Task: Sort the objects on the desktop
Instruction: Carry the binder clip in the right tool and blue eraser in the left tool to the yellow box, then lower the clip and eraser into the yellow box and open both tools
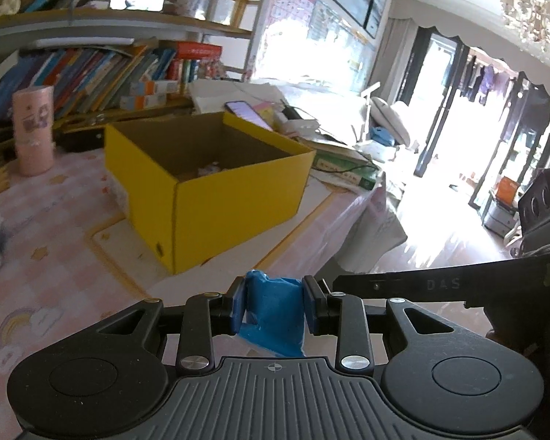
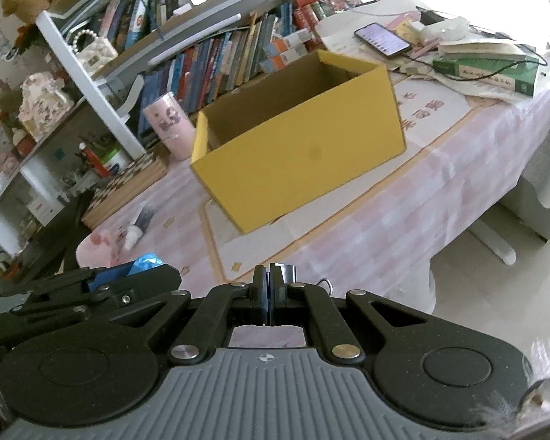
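A: Start at the left of the left wrist view. What is there?

B: A pink cylindrical container (image 1: 33, 130) stands on the pink checked tablecloth (image 1: 66, 220), in front of a shelf of leaning books (image 1: 91, 73). Something white and blurred lies at the far left edge; I cannot tell what it is.

A: And further right?

B: The open yellow cardboard box (image 1: 209, 183) sits on the cloth, near the table's front edge. Something small and pale lies on its floor, too blurred to name. Behind the box a lit phone (image 1: 244, 110) rests on papers, and a green book (image 1: 348, 168) lies to the right of it.

A: The left gripper?

B: The left gripper (image 1: 275, 308) is clamped on a crumpled blue plastic item (image 1: 271, 311), its blue pads pressing both sides. It hangs in front of the box, apart from it.

A: Now the right wrist view, same order.

B: At the left the left gripper's black body (image 2: 91, 293) shows with a bit of blue beside it. A chequered wooden board (image 2: 128, 190) lies by the pink container (image 2: 168, 128). The yellow box (image 2: 304, 154) is in the middle, the phone (image 2: 381, 40) and green book (image 2: 495, 73) behind and to the right.

A: The right gripper?

B: The right gripper (image 2: 268, 293) has its jaws pressed together. A small metallic piece shows at the tips; whether it is pinched I cannot tell.
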`<state>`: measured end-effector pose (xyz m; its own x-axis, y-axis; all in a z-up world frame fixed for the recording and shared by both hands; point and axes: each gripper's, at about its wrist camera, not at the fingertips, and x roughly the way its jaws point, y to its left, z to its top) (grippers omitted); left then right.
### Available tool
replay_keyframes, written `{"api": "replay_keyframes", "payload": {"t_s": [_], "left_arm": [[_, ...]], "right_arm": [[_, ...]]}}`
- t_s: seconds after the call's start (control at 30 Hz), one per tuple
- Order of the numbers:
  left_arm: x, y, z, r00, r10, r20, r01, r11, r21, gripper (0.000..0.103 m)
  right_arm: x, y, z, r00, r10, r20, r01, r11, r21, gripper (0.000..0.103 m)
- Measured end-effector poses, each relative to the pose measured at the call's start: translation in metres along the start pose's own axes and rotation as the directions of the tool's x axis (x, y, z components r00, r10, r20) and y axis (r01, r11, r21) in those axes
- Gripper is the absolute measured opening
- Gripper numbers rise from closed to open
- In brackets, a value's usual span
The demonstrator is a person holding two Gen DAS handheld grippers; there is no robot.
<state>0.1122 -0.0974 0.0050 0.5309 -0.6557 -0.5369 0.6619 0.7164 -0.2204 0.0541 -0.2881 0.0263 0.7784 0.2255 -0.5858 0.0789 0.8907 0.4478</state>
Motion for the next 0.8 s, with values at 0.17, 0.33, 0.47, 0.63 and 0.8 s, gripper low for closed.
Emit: {"api": "replay_keyframes", "payload": {"t_s": [0.17,0.33,0.47,0.63,0.8], "left_arm": [[0.017,-0.008,0.014,1.000,-0.010,0.016,0.009,1.000,0.015,0.031],[0.032,-0.014,0.033,0.999,0.002,0.052,-0.003,1.000,0.019,0.031],[0.043,-0.018,0.052,0.995,0.026,0.097,-0.027,1.000,0.011,0.031],[0.057,-0.017,0.077,0.980,0.092,0.175,-0.089,0.996,-0.026,0.031],[0.076,-0.010,0.104,0.956,0.172,0.236,-0.163,0.985,-0.057,0.031]], "right_arm": [[0.001,-0.013,0.019,1.000,-0.004,0.018,0.005,1.000,-0.018,0.002],[0.002,-0.031,0.048,0.999,0.025,0.042,-0.025,1.000,-0.005,0.002],[0.004,-0.038,0.077,0.997,0.055,0.062,-0.052,0.998,-0.043,0.002],[0.013,-0.043,0.119,0.990,0.111,0.087,-0.101,0.988,-0.116,0.002],[0.033,-0.050,0.162,0.977,0.186,0.102,-0.168,0.972,-0.162,0.002]]}}
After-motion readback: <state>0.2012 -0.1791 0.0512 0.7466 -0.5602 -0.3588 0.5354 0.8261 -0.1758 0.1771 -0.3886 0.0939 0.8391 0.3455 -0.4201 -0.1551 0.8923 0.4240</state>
